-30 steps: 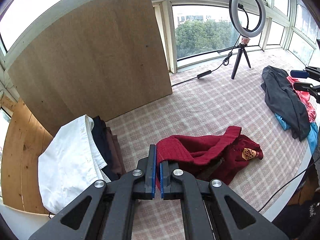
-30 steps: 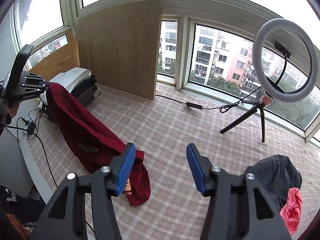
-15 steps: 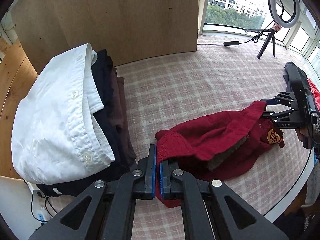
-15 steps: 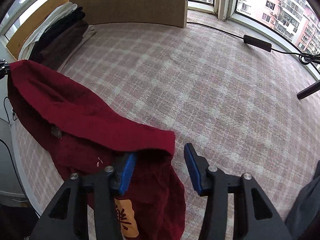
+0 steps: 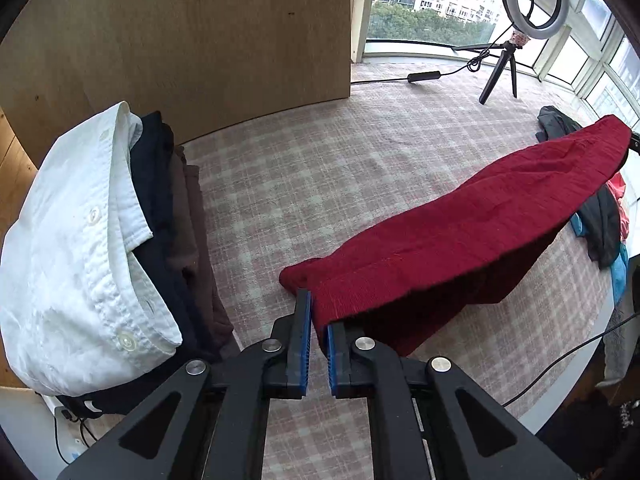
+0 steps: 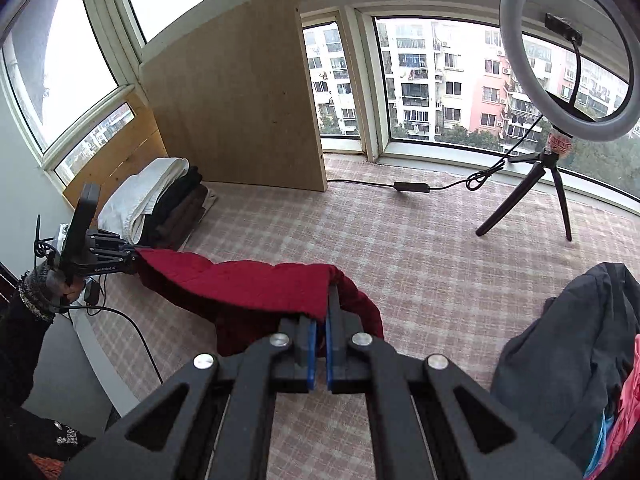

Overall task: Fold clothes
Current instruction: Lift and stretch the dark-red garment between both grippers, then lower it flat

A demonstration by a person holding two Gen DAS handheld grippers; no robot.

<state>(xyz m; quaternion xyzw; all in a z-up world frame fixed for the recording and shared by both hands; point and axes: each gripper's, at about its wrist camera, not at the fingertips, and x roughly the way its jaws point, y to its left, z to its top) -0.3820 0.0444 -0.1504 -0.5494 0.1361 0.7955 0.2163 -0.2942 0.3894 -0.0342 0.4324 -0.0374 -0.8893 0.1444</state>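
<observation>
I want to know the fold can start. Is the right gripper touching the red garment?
Touching. The right wrist view shows the right gripper with its blue pads closed on the edge of the red garment, which hangs lifted.

My dark red garment (image 5: pixel 460 236) hangs stretched between both claws, its lower part drooping onto the checked tabletop (image 5: pixel 320 168).

Grippers: two, left gripper (image 5: pixel 316 344) and right gripper (image 6: pixel 319 346). Red garment (image 5: pixel 460 240): one, spanning both. Folded stack (image 5: pixel 120 240) beside the board (image 5: pixel 180 40): three items, one white shirt (image 5: pixel 72 248), one black (image 5: pixel 154 184), one brown (image 5: pixel 188 216). Unfolded pile (image 6: pixel 560 360), far from the board: one; garment count cannot be told. Ring light (image 6: pixel 568 52): one. Board: one.
</observation>
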